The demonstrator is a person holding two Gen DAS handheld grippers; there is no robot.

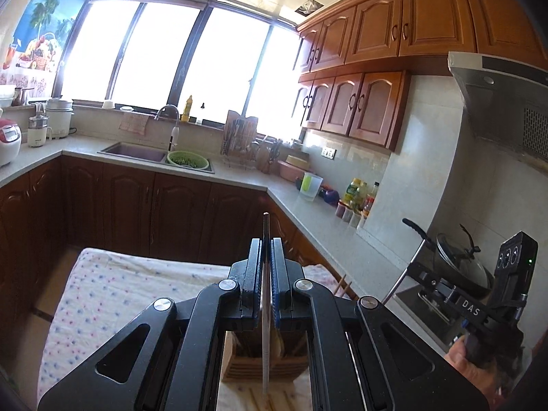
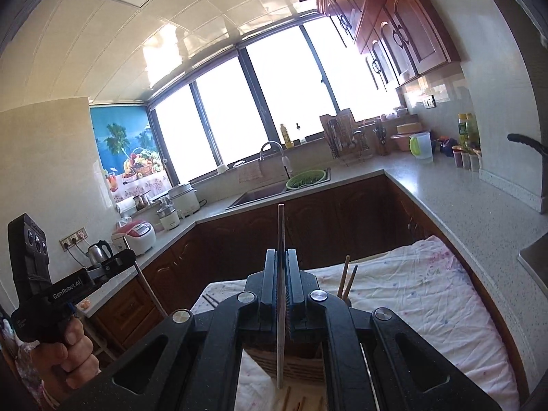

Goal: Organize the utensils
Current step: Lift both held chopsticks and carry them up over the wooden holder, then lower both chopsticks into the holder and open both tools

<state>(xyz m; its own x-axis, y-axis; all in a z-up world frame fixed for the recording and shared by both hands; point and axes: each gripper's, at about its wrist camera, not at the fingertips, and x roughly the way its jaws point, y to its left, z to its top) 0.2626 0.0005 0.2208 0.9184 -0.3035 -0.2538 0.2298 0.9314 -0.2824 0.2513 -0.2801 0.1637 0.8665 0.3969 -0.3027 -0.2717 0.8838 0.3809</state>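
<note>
My left gripper (image 1: 266,243) is shut on a thin chopstick (image 1: 265,224) that stands upright between its pads. Below it sits a wooden utensil holder (image 1: 239,363) on the floral cloth (image 1: 120,291). My right gripper (image 2: 283,253) is likewise shut on an upright chopstick (image 2: 281,226) above the same holder (image 2: 301,366). Two chopsticks (image 2: 346,275) stand tilted in the holder. Loose chopsticks (image 2: 298,404) lie on the cloth (image 2: 428,291). Each view shows the other gripper held by a hand: the right one (image 1: 416,270), the left one (image 2: 132,257).
An L-shaped counter (image 1: 308,212) runs behind the table, with a sink (image 1: 137,150), a green colander (image 1: 187,159), a dish rack (image 1: 239,144) and bottles (image 1: 359,195). A lidded pot (image 1: 459,263) sits on the stove at right, under a range hood (image 1: 507,102). Appliances (image 2: 137,236) line the left counter.
</note>
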